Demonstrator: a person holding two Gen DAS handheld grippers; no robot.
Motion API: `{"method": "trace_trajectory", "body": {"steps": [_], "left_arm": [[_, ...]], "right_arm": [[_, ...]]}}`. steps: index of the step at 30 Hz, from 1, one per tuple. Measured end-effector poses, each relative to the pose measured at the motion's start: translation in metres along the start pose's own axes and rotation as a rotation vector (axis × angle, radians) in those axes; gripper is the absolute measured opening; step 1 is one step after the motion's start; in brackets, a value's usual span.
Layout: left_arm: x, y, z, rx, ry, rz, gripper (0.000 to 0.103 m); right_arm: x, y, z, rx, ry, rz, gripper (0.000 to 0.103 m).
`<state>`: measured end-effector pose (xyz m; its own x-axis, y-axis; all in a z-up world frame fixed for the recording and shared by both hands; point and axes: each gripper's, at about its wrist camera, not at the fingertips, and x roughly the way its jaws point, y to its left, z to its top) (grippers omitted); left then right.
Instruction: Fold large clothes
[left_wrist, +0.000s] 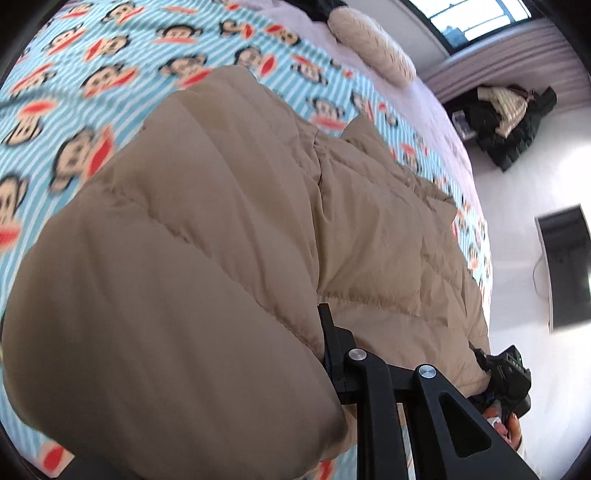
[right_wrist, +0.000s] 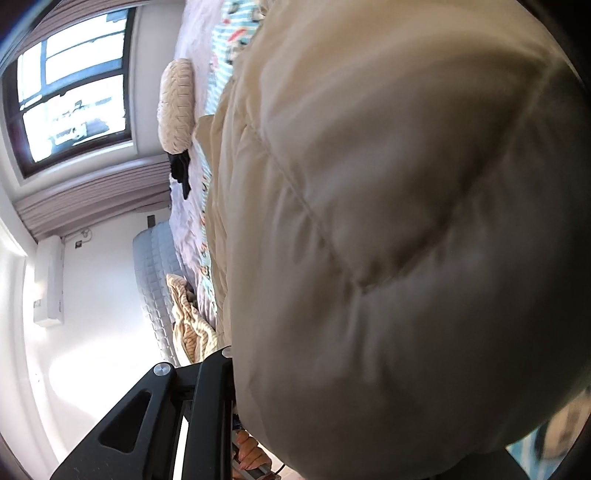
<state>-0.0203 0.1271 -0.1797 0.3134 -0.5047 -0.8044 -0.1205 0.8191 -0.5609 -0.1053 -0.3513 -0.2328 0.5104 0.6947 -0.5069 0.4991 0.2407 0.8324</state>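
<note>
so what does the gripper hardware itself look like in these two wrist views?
Both are matte black. The left gripper has angular linkage arms with triangular cutouts and round silver pivot bolts; the right gripper shows the same build. The left view also catches the right unit's boxy black body. No cables or sleeves clearly visible.

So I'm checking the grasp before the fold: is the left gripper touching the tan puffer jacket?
Touching. The left wrist view shows the left gripper with its fingers buried in the bulging tan puffer jacket, fabric pinched between them.

a home bedroom — bed (left_wrist: 448, 122), pillow (left_wrist: 371, 44), curtained window (right_wrist: 74, 85).
</note>
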Motion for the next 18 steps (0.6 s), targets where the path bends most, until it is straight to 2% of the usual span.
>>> {"method": "trace_trajectory", "body": {"steps": [3,5,7,8,10,13,18], "left_arm": [[-0.01,0.016,-0.031,0.014,0.061,-0.001,0.022],[-0.011,0.025,-0.045,0.021,0.098,0.013,0.023],[-0.01,0.028,-0.051,0.045,0.122,0.043,0.029],[-0.013,0.027,-0.054,0.071,0.13,0.071,0.036],[-0.019,0.024,-0.055,0.119,0.128,0.133,0.049],[-0.036,0.022,-0.06,0.177,0.114,0.182,0.049],[-0.078,0.028,-0.069,0.153,0.055,0.277,0.049]], "right_arm": [[-0.012,-0.02,-0.034,0.028,-0.01,-0.028,0.023],[-0.02,-0.033,-0.04,0.052,-0.025,-0.051,0.026],[-0.02,-0.045,-0.053,0.067,-0.044,-0.098,0.034],[-0.02,-0.047,-0.054,0.074,-0.055,-0.125,0.041],[-0.022,-0.048,-0.059,0.09,-0.082,-0.165,0.046],[-0.03,-0.036,-0.067,0.08,-0.094,-0.223,0.051],[-0.043,-0.021,-0.077,0.017,-0.046,-0.341,0.055]]}}
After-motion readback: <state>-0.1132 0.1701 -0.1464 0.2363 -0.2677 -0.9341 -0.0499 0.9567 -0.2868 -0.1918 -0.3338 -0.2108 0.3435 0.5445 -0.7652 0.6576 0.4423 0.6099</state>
